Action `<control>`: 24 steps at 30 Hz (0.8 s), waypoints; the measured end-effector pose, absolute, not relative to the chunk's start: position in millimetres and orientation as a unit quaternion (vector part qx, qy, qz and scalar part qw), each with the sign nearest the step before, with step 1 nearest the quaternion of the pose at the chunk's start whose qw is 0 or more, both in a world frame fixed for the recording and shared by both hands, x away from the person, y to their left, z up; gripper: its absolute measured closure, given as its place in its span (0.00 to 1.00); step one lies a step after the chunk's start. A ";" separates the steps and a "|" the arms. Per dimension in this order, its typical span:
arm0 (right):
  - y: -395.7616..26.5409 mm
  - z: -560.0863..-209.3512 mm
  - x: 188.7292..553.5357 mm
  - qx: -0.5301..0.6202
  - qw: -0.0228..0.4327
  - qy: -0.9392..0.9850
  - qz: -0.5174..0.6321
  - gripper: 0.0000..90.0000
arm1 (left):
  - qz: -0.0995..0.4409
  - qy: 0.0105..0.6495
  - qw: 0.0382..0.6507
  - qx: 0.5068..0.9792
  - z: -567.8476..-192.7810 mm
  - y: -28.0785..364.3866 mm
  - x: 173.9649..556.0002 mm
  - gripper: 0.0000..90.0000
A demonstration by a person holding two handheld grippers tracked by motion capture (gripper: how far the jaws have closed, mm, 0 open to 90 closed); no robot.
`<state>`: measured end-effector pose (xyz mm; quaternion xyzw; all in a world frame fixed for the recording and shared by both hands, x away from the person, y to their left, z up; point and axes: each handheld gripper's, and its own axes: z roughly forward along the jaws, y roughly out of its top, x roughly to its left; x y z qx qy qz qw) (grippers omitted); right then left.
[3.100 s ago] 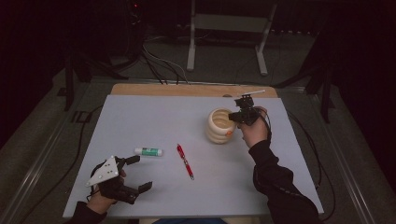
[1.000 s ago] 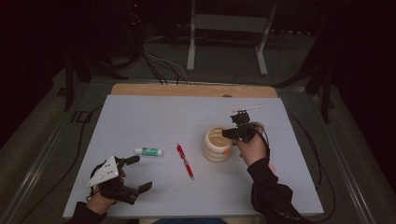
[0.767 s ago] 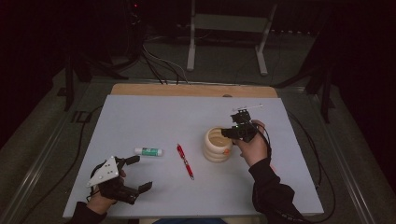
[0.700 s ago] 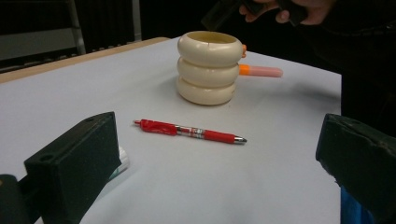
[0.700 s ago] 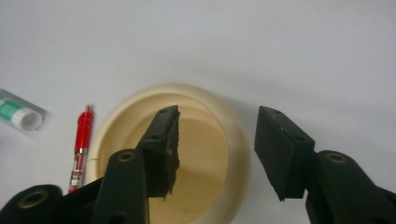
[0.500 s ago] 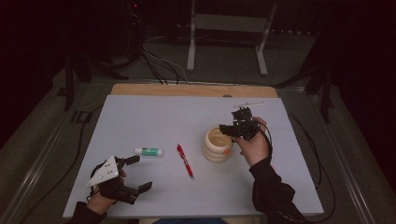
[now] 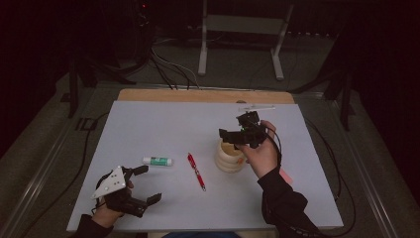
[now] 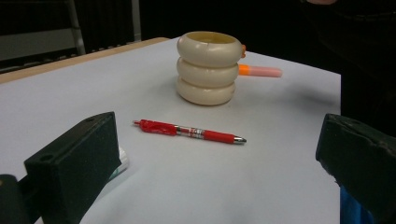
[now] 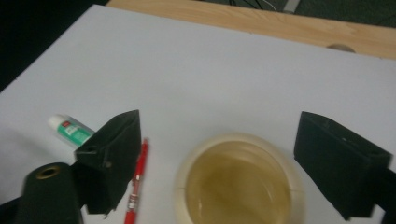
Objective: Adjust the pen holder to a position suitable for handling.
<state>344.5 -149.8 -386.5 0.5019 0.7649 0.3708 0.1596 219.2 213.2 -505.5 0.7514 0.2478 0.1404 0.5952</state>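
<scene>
From the high view, the right gripper (image 7: 236, 135) hovers above the cream ringed cup (image 7: 230, 156) near the middle of the desk (image 7: 163, 119), jaws spread — half a second ago it sat further toward the desk's far edge. The left gripper (image 7: 143, 184) rests open at the near-left corner, unmoved.

The left gripper view shows a red pen (image 8: 187, 131) lying before the cup.

The right gripper view looks into the cup's empty mouth — a glue stick (image 9: 70, 129) lies left.

The ribbed cream cup (image 7: 231, 156), red pen (image 7: 196, 171) and glue stick (image 7: 157, 161) block the middle; the far white sheet (image 7: 163, 121) is free.
</scene>
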 end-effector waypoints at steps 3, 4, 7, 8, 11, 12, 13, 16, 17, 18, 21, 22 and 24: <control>-142.5 -383.8 341.0 0.489 0.155 0.770 0.379 0.14 | 0.140 0.248 0.596 0.751 -505.4 213.2 219.1 0.00; -139.9 -383.2 339.9 0.484 0.155 0.773 0.380 0.12 | 0.140 0.248 0.596 0.751 -505.5 213.2 219.1 0.00; -133.1 -382.4 336.5 0.473 0.148 0.776 0.391 0.09 | 0.140 0.247 0.596 0.751 -505.4 213.1 219.0 0.00; -130.7 -382.5 335.3 0.469 0.146 0.777 0.392 0.08 | 0.140 0.246 0.596 0.751 -505.4 213.0 219.0 0.00; -122.7 -383.1 331.0 0.458 0.144 0.782 0.398 0.06 | 0.140 0.246 0.596 0.752 -505.4 212.9 219.0 0.00; -120.1 -383.5 329.6 0.454 0.144 0.783 0.400 0.06 | 0.140 0.246 0.596 0.752 -505.4 212.9 219.0 0.00; -117.3 -384.0 328.5 0.451 0.140 0.785 0.401 0.06 | 0.140 0.246 0.596 0.752 -505.3 212.9 219.0 0.00; -109.3 -385.1 324.4 0.446 0.136 0.783 0.412 0.06 | 0.140 0.247 0.597 0.750 -505.6 213.2 219.1 0.00; -106.7 -385.5 323.2 0.445 0.135 0.781 0.417 0.06 | 0.140 0.248 0.597 0.750 -505.9 213.5 219.4 0.00; -104.1 -385.7 321.6 0.443 0.136 0.780 0.420 0.06 | 0.139 0.249 0.597 0.750 -506.2 213.9 219.8 0.00; -96.5 -385.7 316.9 0.434 0.137 0.780 0.430 0.09 | 0.140 0.250 0.598 0.749 -506.5 215.2 220.4 0.00; -94.2 -385.5 314.8 0.431 0.145 0.779 0.433 0.13 | 0.141 0.250 0.598 0.749 -506.4 215.6 220.3 0.00; -90.1 -385.6 311.3 0.423 0.145 0.780 0.438 0.16 | 0.141 0.249 0.598 0.749 -506.4 216.0 220.0 0.00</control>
